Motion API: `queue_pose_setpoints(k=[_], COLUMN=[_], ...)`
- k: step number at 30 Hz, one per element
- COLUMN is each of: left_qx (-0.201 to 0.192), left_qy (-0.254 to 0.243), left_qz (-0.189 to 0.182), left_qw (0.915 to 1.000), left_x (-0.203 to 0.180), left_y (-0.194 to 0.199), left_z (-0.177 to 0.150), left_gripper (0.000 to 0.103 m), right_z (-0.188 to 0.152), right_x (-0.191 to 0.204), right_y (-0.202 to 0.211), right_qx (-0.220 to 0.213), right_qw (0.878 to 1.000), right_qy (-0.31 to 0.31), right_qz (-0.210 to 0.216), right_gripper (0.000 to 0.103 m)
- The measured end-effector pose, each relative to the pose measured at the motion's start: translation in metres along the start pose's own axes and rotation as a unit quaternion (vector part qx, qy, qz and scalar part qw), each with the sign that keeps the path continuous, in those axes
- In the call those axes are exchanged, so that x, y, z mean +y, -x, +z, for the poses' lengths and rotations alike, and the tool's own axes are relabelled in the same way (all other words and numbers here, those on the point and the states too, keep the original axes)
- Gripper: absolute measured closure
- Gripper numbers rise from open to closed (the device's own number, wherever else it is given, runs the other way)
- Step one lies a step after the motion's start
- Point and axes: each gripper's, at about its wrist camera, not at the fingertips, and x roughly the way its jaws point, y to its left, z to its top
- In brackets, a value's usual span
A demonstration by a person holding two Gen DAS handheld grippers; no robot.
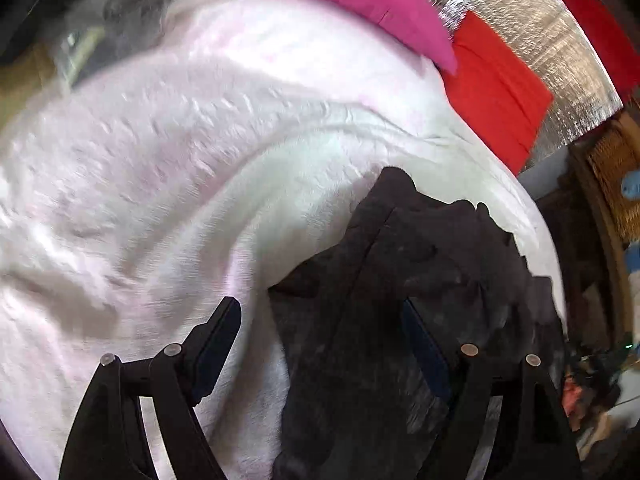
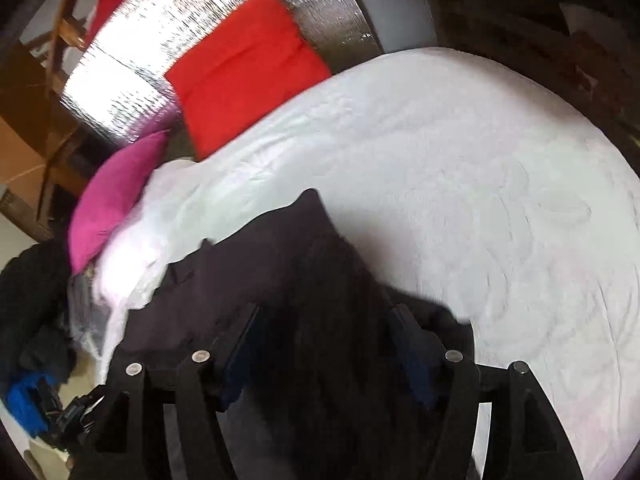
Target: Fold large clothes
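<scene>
On the white bed (image 2: pixel 480 184) lies a dark garment (image 2: pixel 288 280), below a red pillow (image 2: pixel 244 68) and a pink pillow (image 2: pixel 116 196). Both the left gripper (image 1: pixel 320 332) and the right gripper (image 2: pixel 324 332) have their fingers apart, with dark cloth between them.

Nothing here carries writing I can read: no label, brand, number or sign shows on the bedding, the cushions or the dark garment, and both views are blurred
</scene>
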Motion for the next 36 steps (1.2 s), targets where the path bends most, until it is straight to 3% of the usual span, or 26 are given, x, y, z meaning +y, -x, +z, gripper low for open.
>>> queue_pose_setpoints(k=[4, 5, 6, 7, 9, 11, 13, 16, 18, 20, 22, 23, 24, 27, 29, 31, 33, 36], left_qx=[0.015, 0.012, 0.008, 0.005, -0.018, -0.051, -0.082, -0.074, -0.056, -0.053, -0.061, -0.065, -0.071, -0.105, -0.117, -0.117, -0.099, -0.069], left_qy=[-0.023, -0.03, -0.036, -0.039, -0.039, -0.04, -0.062, -0.074, -0.067, -0.063, -0.069, -0.075, -0.082, -0.119, -0.15, -0.168, -0.172, -0.169], left_qz=[-0.034, -0.034, -0.031, -0.022, -0.02, -0.028, -0.019, 0.027, 0.045, 0.051, 0.055, 0.056, 0.063, 0.072, 0.069, 0.062, 0.05, 0.066], left_qw=[0.999, 0.9989, 0.9988, 0.999, 0.9989, 0.9975, 0.9945, 0.9942, 0.9952, 0.9953, 0.9943, 0.9935, 0.992, 0.9848, 0.9793, 0.9768, 0.9788, 0.9809], left_x=[-0.019, -0.025, -0.03, -0.031, -0.033, -0.031, -0.04, -0.045, -0.043, -0.045, -0.052, -0.055, -0.061, -0.077, -0.088, -0.092, -0.091, -0.083], left_y=[-0.014, -0.017, -0.021, -0.021, -0.018, -0.006, 0.0, -0.013, -0.024, -0.019, -0.006, 0.003, 0.015, 0.048, 0.063, 0.074, 0.071, 0.065], left_z=[0.007, 0.008, 0.009, 0.011, 0.012, 0.013, 0.012, 0.01, 0.009, 0.008, 0.005, 0.001, -0.003, -0.018, -0.031, -0.045, -0.056, -0.079], left_gripper=[0.021, 0.03, 0.048, 0.058, 0.076, 0.081, 0.082, 0.081, 0.07, 0.07, 0.063, 0.05, 0.039, 0.028, 0.022, 0.022, 0.022, 0.022], right_z=[0.004, 0.001, 0.0, 0.0, -0.001, 0.003, 0.005, 0.002, -0.003, -0.005, -0.004, -0.004, -0.005, -0.022, -0.031, -0.046, -0.073, -0.101], right_x=[0.0, 0.003, 0.01, 0.015, 0.019, 0.022, 0.027, 0.017, 0.003, -0.003, -0.007, -0.01, -0.012, -0.018, -0.014, -0.013, -0.012, -0.003], right_y=[-0.027, -0.028, -0.03, -0.03, -0.022, -0.009, -0.002, -0.009, -0.026, -0.03, -0.016, -0.001, 0.012, 0.053, 0.073, 0.086, 0.098, 0.098], right_qx=[0.019, 0.015, 0.01, 0.004, -0.022, -0.053, -0.086, -0.076, -0.045, -0.025, -0.03, -0.037, -0.045, -0.088, -0.099, -0.084, -0.066, -0.043], right_qw=[1.0, 0.999, 0.998, 0.996, 0.995, 0.994, 0.992, 0.993, 0.996, 0.998, 0.999, 0.999, 0.999, 0.995, 0.994, 0.995, 0.996, 0.997], right_qy=[0.017, 0.03, 0.052, 0.071, 0.08, 0.08, 0.08, 0.065, 0.047, 0.029, 0.006, -0.006, -0.012, -0.03, -0.009, 0.014, 0.029, 0.059], right_qz=[-0.009, -0.012, -0.027, -0.045, -0.053, -0.048, -0.048, -0.056, -0.057, -0.043, -0.015, -0.002, 0.007, 0.036, 0.036, 0.042, 0.047, 0.031], right_gripper=[0.033, 0.037, 0.043, 0.067, 0.077, 0.084, 0.084, 0.084, 0.084, 0.08, 0.08, 0.077, 0.072, 0.016, 0.015, 0.016, 0.018, 0.029])
